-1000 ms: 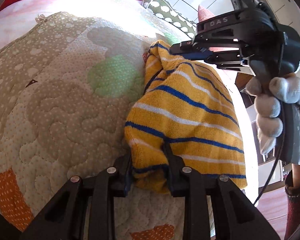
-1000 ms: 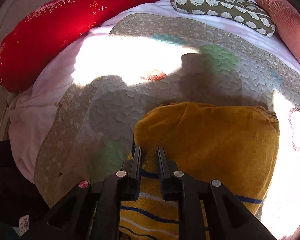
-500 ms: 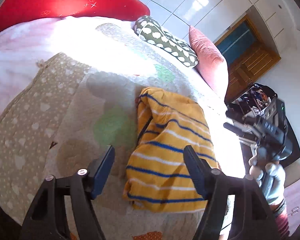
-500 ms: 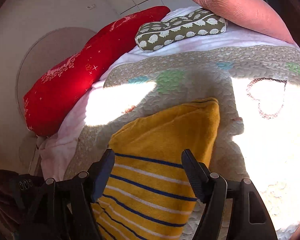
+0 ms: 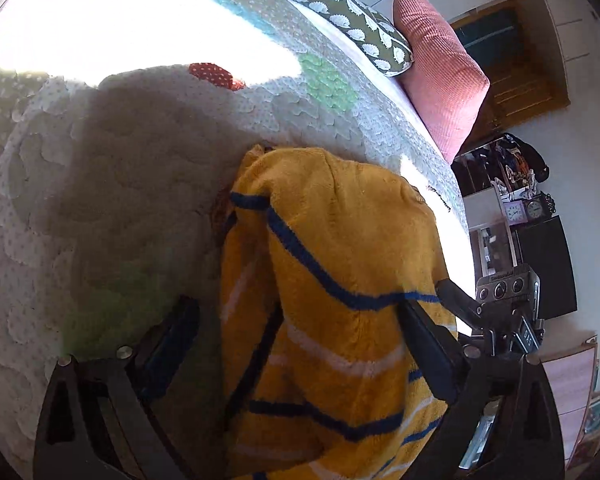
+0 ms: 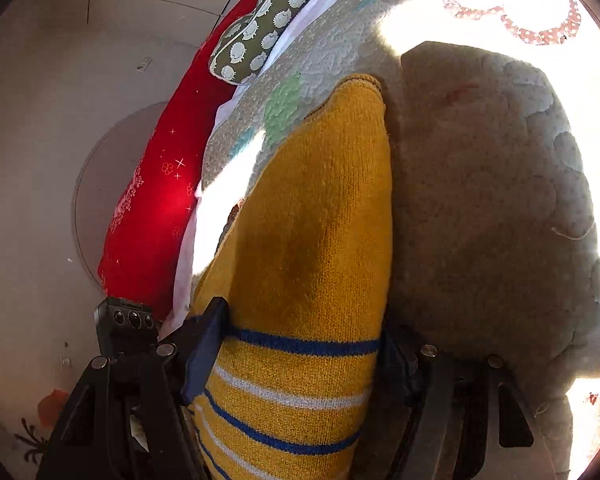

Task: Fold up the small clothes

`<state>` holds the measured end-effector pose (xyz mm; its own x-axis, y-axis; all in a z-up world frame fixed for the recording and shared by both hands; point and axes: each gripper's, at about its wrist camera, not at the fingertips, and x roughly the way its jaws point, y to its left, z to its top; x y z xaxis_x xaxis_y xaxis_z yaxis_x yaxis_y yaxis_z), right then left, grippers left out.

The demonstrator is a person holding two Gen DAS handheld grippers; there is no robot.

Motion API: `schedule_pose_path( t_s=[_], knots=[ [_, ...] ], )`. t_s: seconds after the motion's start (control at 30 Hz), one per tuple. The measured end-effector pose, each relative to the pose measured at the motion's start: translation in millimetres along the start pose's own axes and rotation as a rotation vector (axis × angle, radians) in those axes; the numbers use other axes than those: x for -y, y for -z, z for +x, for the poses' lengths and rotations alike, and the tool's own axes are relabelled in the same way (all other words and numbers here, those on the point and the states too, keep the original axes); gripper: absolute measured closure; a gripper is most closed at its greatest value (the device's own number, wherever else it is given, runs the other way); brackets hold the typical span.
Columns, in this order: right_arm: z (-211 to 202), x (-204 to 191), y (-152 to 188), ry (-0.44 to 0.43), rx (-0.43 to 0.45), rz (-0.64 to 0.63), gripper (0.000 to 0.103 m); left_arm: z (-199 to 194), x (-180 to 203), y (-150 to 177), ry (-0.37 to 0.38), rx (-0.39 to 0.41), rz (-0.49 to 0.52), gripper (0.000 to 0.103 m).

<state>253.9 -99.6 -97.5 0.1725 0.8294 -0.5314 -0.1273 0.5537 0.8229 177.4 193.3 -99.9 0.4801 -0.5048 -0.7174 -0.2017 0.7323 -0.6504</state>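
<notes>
A folded yellow knit garment (image 5: 340, 280) with blue and white stripes lies on the quilted bedspread (image 5: 112, 184) of a bed, partly in shadow beside a bright patch of sun. Behind it, at the head of the bed, a green hedgehog-print bolster (image 5: 340, 4) lies just beside a pink ribbed cushion (image 5: 440, 80), and a long red pillow (image 6: 156, 208) runs along the wall. The left tongs (image 5: 300, 344) are opening and stand wide, the garment between them with neither pad pressing it. The right tongs (image 6: 300, 344) also stand wide, straddling the garment at its first blue stripe; whether the pads touch the knit cannot be told. A second ago both tongs were pinched on the cloth; half a second ago they were apart and farther from it, and both now sit closer over it.
</notes>
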Motion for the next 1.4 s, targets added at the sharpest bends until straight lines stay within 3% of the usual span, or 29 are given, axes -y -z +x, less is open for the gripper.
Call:
schedule_pose_path(
  t_s=[0.07,0.13,0.17,0.3,0.5,0.63,0.7,0.77,0.83,0.9,1.0,1.17,1.27,1.4],
  knots=[
    [3,-5,2,0.006,0.019,-0.031,0.031,3,7,-5,-0.027,-0.007,0.027,0.003],
    [4,-11,5,0.016,0.022,-0.062,0.053,3,14,0,-0.027,-0.014,0.047,0.021],
    [2,-11,5,0.009,0.023,-0.067,0.062,4,17,2,0.006,-0.033,0.037,0.044],
    [-14,-24,1,-0.04,0.039,-0.095,0.068,-2,34,1,-0.012,0.002,0.04,0.056],
    [-51,-49,-30,-0.028,0.12,-0.179,0.069,10,67,-26,0.013,0.021,0.044,0.057],
    [-55,-34,-59,0.053,0.125,-0.172,0.066,37,84,-39,-0.091,0.021,0.068,0.056],
    [-44,-16,-70,0.173,0.101,-0.16,0.061,51,88,-39,-0.163,0.02,0.087,0.051],
    [-36,6,-75,0.254,0.068,-0.13,0.051,54,93,-37,-0.183,0.029,0.108,0.049],
    [-42,16,-76,0.228,0.084,-0.084,0.049,47,97,-32,-0.19,0.045,0.126,0.049],
    [-60,10,-72,0.227,0.119,-0.103,0.049,35,101,-24,-0.218,0.064,0.162,0.049],
    [-90,-20,-61,0.298,0.187,-0.223,0.048,13,107,-10,-0.286,0.11,0.213,0.047],
    [-123,-52,-14,0.167,0.233,-0.254,0.048,-15,108,18,-0.409,0.196,0.279,0.047],
    [-111,-55,20,0.12,0.219,-0.255,0.048,-26,111,33,-0.459,0.237,0.317,0.047],
    [-74,-36,45,0.208,0.159,-0.247,0.048,-43,118,52,-0.538,0.306,0.364,0.047]
  ],
)
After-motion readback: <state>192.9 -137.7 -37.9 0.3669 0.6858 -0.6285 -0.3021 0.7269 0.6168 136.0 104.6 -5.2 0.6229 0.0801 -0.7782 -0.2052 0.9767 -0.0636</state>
